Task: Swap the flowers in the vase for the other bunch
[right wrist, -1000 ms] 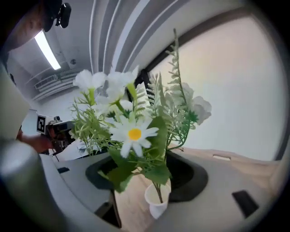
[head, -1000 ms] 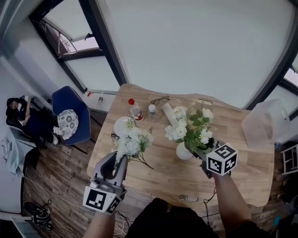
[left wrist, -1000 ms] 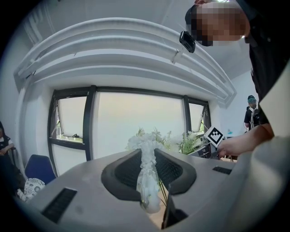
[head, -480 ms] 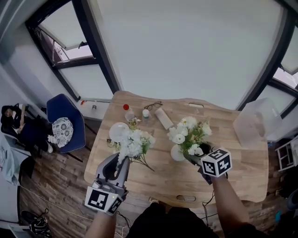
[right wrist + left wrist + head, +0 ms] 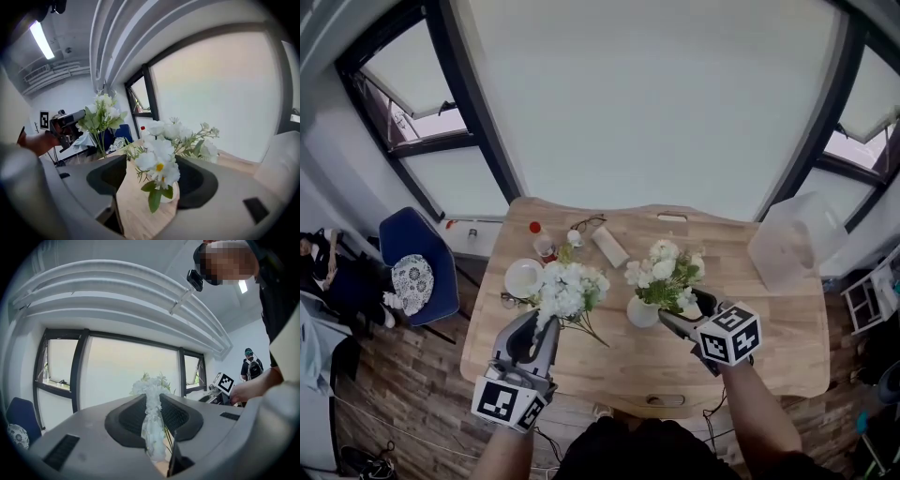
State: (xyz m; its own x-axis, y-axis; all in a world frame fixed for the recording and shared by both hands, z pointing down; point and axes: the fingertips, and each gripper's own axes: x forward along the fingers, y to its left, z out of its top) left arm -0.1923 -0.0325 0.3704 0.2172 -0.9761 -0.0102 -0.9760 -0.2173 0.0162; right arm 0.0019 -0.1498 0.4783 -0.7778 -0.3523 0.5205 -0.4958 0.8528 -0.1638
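Observation:
A small white vase (image 5: pixel 642 313) stands mid-table with a bunch of white flowers and green leaves (image 5: pixel 664 272) in it. My right gripper (image 5: pixel 686 310) is just to its right. Its jaws have just been opening and stand open. In the right gripper view the vase flowers (image 5: pixel 161 157) and vase (image 5: pixel 169 197) sit ahead between the jaws, untouched by the pads. My left gripper (image 5: pixel 541 321) is shut on the stems of a second white bunch (image 5: pixel 567 289), held upright left of the vase. In the left gripper view the bunch's stems (image 5: pixel 153 420) are pinched between the jaws.
On the wooden table (image 5: pixel 769 347), a white plate (image 5: pixel 523 277), two small bottles (image 5: pixel 542 242), glasses (image 5: pixel 587 223) and a pale roll (image 5: pixel 609 247) lie at the far left. A clear plastic container (image 5: pixel 787 246) stands far right. A blue chair (image 5: pixel 417 267) is beyond the left edge.
The head view has tilted up, so the table sits lower and smaller. The right gripper has eased back a little from the vase. The left gripper still holds its bunch.

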